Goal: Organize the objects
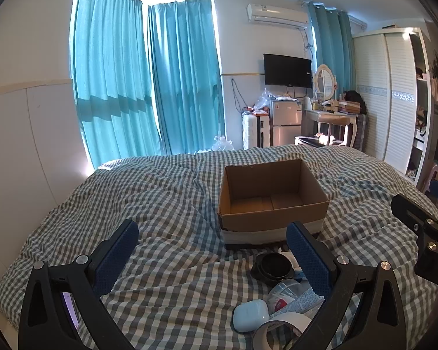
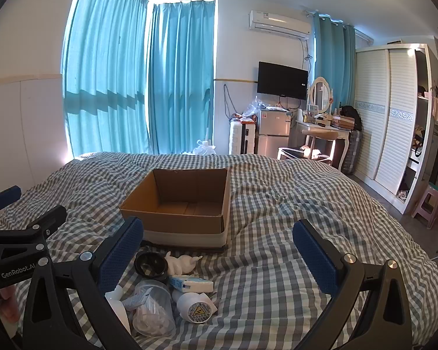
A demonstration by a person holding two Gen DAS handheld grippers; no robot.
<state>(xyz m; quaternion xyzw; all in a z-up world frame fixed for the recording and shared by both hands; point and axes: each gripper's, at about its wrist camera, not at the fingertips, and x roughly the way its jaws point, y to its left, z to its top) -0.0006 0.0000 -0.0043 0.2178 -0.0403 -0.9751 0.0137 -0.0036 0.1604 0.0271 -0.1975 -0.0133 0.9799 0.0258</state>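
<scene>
Start of task, nothing picked — empty cardboard box (image 2: 187, 201) mid-frame on the checked bedspread (image 2: 277, 204), small-item pile (image 2: 166, 288) lower left. Left gripper (image 1: 211, 258) and right gripper (image 2: 219, 256) both spread, holding nothing. Next: lower one onto an item, likely the black cup (image 2: 150, 264).

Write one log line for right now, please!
stage: start | open brown cardboard box: empty, on checked bedspread | small items pile: in front of box, untouched | left gripper: open, holding nothing | right gripper: open, holding nothing
</scene>
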